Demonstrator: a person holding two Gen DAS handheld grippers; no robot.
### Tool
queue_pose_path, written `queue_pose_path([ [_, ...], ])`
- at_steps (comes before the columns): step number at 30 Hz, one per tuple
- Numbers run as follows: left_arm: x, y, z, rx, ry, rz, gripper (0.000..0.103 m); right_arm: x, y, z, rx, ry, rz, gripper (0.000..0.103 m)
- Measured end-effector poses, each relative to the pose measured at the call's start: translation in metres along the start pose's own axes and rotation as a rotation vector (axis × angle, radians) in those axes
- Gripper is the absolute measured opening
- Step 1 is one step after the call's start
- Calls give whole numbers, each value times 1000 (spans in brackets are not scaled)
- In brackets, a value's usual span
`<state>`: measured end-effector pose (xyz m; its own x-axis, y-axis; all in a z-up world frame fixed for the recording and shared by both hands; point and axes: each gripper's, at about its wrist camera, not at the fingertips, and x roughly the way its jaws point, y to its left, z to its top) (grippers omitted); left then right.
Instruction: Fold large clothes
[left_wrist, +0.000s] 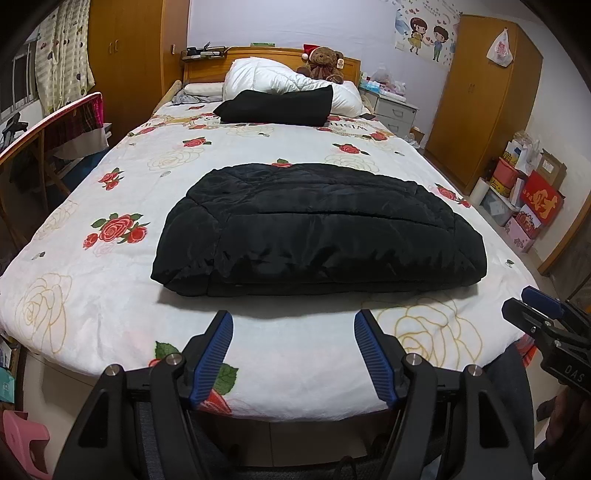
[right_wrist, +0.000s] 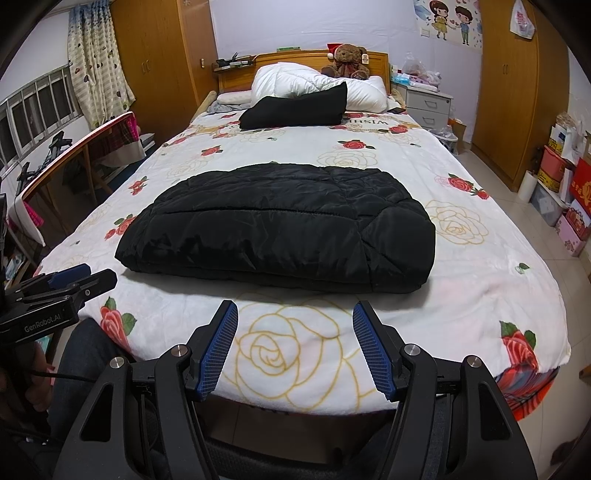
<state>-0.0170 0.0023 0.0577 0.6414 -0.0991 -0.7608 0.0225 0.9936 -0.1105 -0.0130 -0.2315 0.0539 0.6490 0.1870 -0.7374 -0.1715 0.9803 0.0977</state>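
Note:
A black quilted jacket lies folded into a thick rectangle in the middle of the bed. My left gripper hovers over the bed's near edge, short of the jacket, its blue pads wide apart with nothing between them. My right gripper stands the same way, open and empty, a little in front of the jacket's near edge. Each gripper also shows in the other's view: the right gripper at the right edge, the left gripper at the left edge. A second folded black garment rests near the pillows.
The bed carries a white rose-print blanket. A white duvet, a teddy bear and the headboard sit at the far end. A wooden table stands left, a nightstand, wardrobe and boxes right.

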Motion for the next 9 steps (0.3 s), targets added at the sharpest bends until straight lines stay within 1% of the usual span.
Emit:
queue_pose_path([
  [9,0,1,0,-4,-2,0,70,1,-1,0,-1,1,-1,65],
])
